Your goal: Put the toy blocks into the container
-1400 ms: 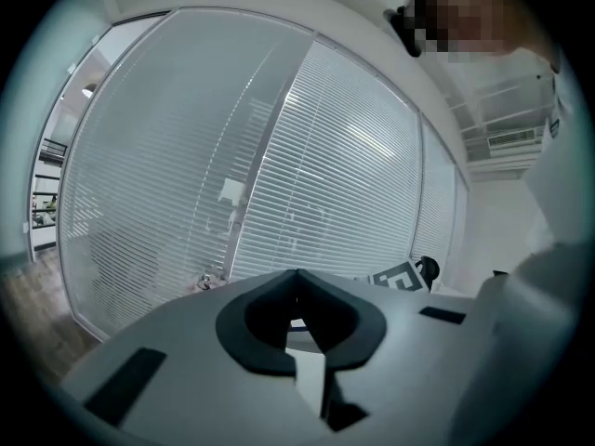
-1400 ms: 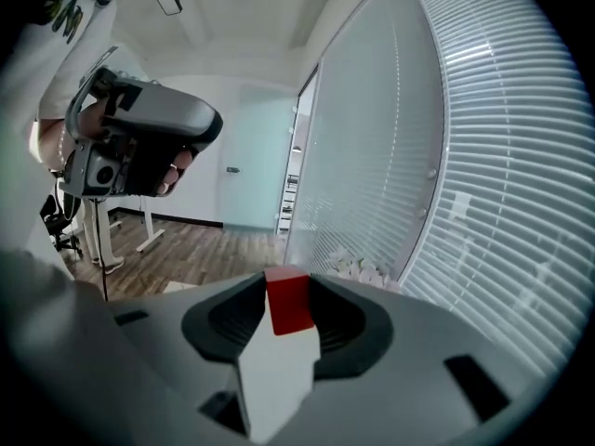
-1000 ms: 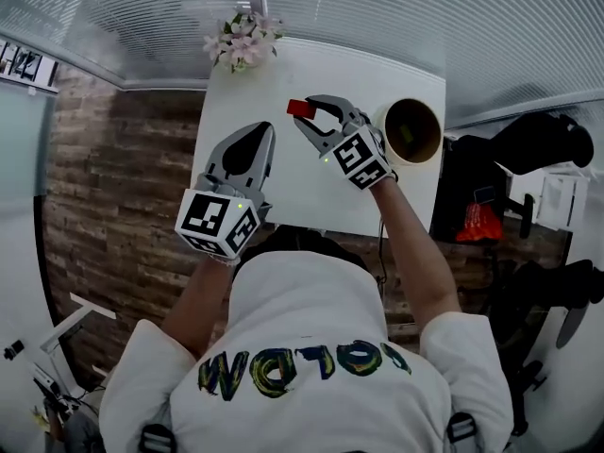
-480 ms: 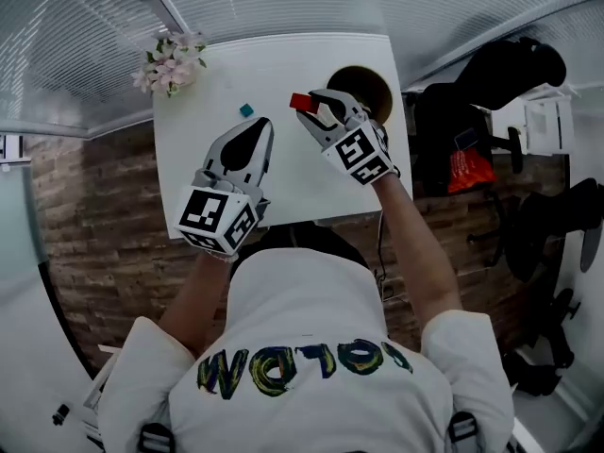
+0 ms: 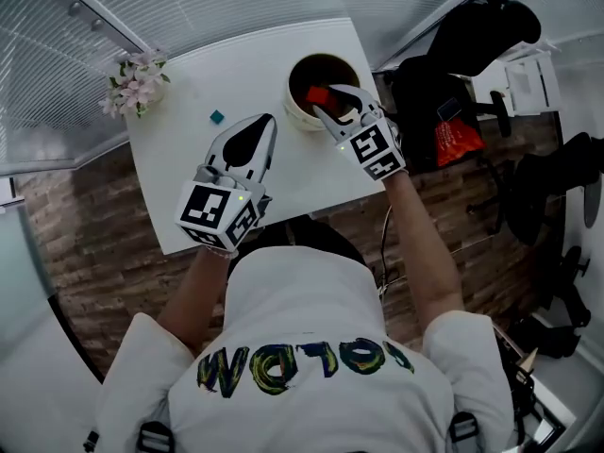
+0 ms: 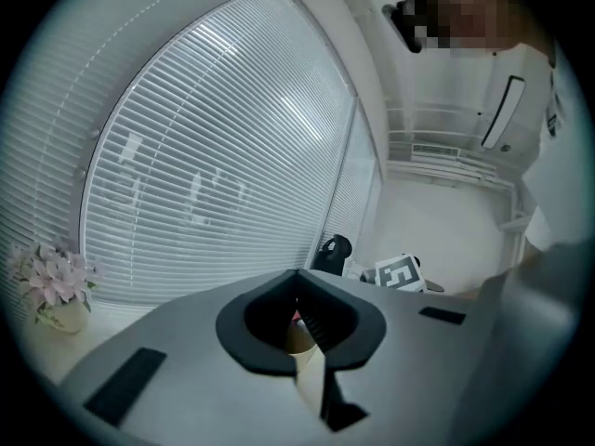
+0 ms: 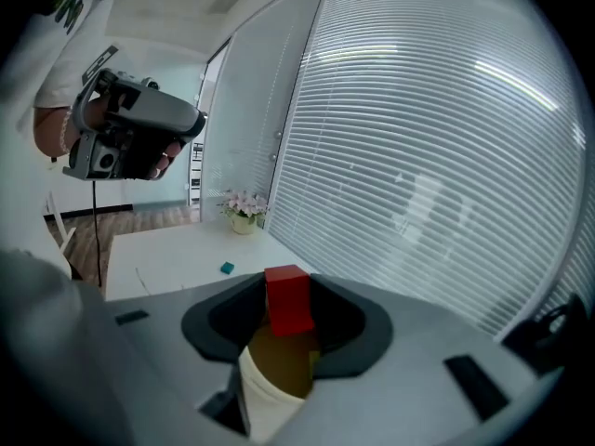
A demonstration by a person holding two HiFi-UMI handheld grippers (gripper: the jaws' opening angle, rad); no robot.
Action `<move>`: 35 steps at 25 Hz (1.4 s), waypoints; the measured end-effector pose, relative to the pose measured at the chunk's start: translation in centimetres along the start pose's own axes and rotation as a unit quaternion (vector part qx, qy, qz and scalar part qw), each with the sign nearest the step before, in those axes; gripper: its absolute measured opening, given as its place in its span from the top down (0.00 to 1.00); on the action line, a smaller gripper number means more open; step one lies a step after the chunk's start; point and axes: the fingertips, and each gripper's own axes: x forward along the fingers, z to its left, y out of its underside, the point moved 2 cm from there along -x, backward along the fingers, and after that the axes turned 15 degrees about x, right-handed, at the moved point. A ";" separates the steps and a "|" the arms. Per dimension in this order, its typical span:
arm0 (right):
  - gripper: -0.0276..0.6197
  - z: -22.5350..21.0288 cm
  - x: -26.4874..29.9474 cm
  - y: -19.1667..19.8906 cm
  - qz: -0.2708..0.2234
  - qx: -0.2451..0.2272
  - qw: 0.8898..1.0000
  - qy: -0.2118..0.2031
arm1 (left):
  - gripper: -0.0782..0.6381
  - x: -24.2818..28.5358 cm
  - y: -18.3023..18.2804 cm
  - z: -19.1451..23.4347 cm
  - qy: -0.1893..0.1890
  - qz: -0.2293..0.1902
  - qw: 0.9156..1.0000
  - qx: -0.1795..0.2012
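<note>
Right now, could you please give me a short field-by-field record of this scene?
Right gripper: jaws shut on red block, over the container's mouth
Left gripper: jaws together, empty, above the table
Container: round, tan, near the table's far right corner
Teal block: loose on the table, apart from the container
Flowers: table's far left corner

Table (image 5: 179,168) is showing smooth, matt white. Red block (image 5: 316,94) is reading as smooth, matt plastic. Container (image 5: 300,121) is looking papery, cream outside and brown inside. Left gripper (image 5: 267,121) and right gripper (image 5: 328,98) are showing matt grey plastic shells. Floor (image 5: 94,225) is presenting wood-grain planks.
</note>
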 end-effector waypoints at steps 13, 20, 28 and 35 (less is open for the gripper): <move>0.66 -0.1 1.1 -0.6 -0.019 0.005 1.000 0.011 | 0.87 -1.1 0.1 1.2 -0.018 0.007 1.000 0.002; 0.67 4.7 4.4 -2.3 -0.014 -0.035 0.998 -0.049 | 0.87 -4.0 0.7 3.4 -0.067 0.010 0.998 -0.004; 0.67 12.4 8.9 -4.6 -0.020 -0.068 0.988 -0.137 | 0.87 -10.4 2.2 6.9 -0.154 0.017 0.988 -0.020; 0.67 18.3 11.6 -5.9 -0.021 -0.094 0.978 -0.183 | 0.87 -16.2 3.7 8.9 -0.217 0.022 0.975 -0.037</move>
